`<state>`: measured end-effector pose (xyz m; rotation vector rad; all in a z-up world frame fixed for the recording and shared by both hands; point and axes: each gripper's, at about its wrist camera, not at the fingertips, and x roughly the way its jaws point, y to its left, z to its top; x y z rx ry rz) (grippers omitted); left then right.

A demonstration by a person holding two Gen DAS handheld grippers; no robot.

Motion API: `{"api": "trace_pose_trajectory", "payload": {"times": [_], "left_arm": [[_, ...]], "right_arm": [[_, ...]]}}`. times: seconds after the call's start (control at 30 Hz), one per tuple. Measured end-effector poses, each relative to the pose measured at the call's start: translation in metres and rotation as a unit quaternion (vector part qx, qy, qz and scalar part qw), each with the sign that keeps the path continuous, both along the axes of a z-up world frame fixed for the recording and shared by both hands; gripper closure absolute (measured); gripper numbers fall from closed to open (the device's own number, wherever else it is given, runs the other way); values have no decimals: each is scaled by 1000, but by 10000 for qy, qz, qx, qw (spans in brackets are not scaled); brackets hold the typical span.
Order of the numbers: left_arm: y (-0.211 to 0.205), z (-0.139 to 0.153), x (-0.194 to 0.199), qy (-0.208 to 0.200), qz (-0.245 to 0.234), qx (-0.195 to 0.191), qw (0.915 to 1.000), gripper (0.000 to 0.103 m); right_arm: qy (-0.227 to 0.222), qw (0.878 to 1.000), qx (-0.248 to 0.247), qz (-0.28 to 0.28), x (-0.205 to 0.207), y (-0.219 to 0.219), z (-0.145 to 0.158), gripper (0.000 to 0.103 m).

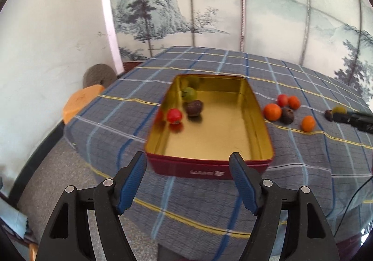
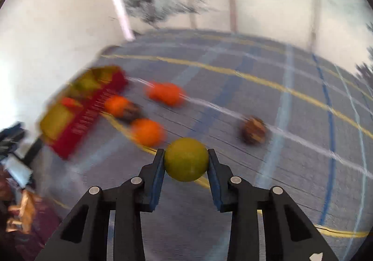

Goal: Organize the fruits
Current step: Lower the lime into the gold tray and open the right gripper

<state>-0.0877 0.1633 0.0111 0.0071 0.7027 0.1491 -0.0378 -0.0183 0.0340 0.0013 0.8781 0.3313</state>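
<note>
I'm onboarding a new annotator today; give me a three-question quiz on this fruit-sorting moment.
1. True or false: the right tool is shut on a green fruit.
2. How many fruits lie inside the tin? A) one B) three C) six
3. Fill in: the left tool is open and holds ____.

Key: 1 true. 2 B: a green fruit in the tin, a brown one and a red one. 3 nothing.

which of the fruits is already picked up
The yellow-green fruit, clamped between the fingers of the right gripper. The orange fruits and the brown fruit lie loose on the tablecloth.
</note>
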Motion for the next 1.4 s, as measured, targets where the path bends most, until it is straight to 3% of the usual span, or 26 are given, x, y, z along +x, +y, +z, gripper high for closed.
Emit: {"api": "trace_pose_trajectory", "payload": {"times": [0.23,0.43,0.6,0.87,1.1,1.17,1.23,1.4], "left_arm": [[19,5,-9,-50,217,17,9998,29],[38,8,-15,-97,452,247,9986,29],[52,3,-13,44,532,280,9982,27],[65,-8,-12,240,569,257,9978,27],[69,-14,-10,402,586,181,9973,27],[69,-15,-10,451,579,173,9972,27],[67,-16,-10,468,587,200,9970,27],[63,-15,-8,497,536,203,9971,27]], "right_arm": [[-11,9886,563,1393,23,118,28,71],[423,9778,549,1978,55,200,7,71],[714,9727,349,2179,67,242,-17,70],[1049,9722,21,2094,87,275,-39,70],[1126,9737,53,1979,96,283,-46,68],[1022,9758,276,1912,98,279,-41,56],[797,9777,606,1848,97,270,-31,33],[234,9802,993,1696,80,236,-4,32]]}}
